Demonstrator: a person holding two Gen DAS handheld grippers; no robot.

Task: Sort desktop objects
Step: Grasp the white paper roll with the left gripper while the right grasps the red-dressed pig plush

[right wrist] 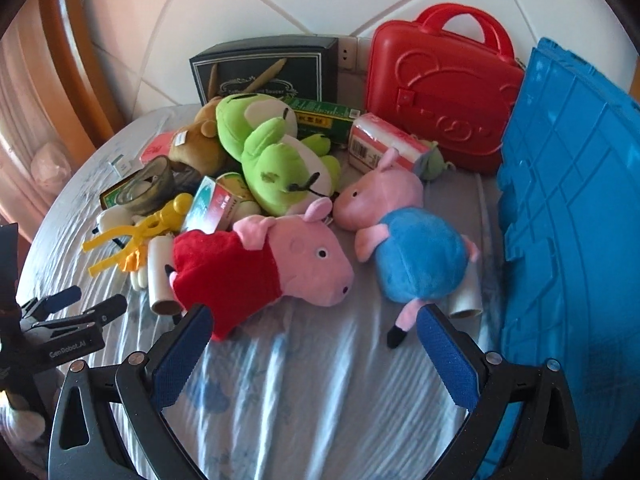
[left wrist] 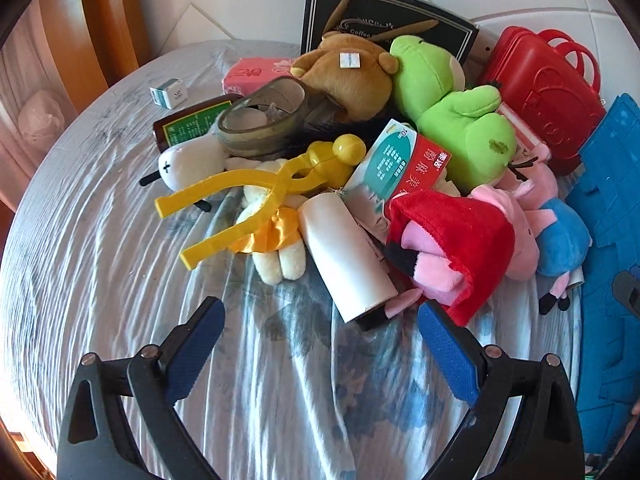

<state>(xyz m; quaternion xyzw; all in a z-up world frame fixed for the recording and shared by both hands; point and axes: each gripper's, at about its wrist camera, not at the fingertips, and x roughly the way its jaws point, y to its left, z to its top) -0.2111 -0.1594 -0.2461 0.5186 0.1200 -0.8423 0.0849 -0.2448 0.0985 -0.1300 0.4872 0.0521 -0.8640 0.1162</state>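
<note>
Left wrist view showed the left gripper (left wrist: 320,320) spread wide and empty above the wrinkled cloth (left wrist: 120,280), a white roll (left wrist: 348,256) lying just beyond its fingertips beside yellow tongs (left wrist: 240,196). Right wrist view had the right gripper (right wrist: 316,328) likewise spread, holding nothing, with the red-dressed pig plush (right wrist: 272,268) between and ahead of its fingers and the blue-bodied pig plush (right wrist: 408,252) next to it. Behind them lay a green frog plush (right wrist: 276,160), a red case (right wrist: 440,96), and a blue crate (right wrist: 572,216) at the right.
</note>
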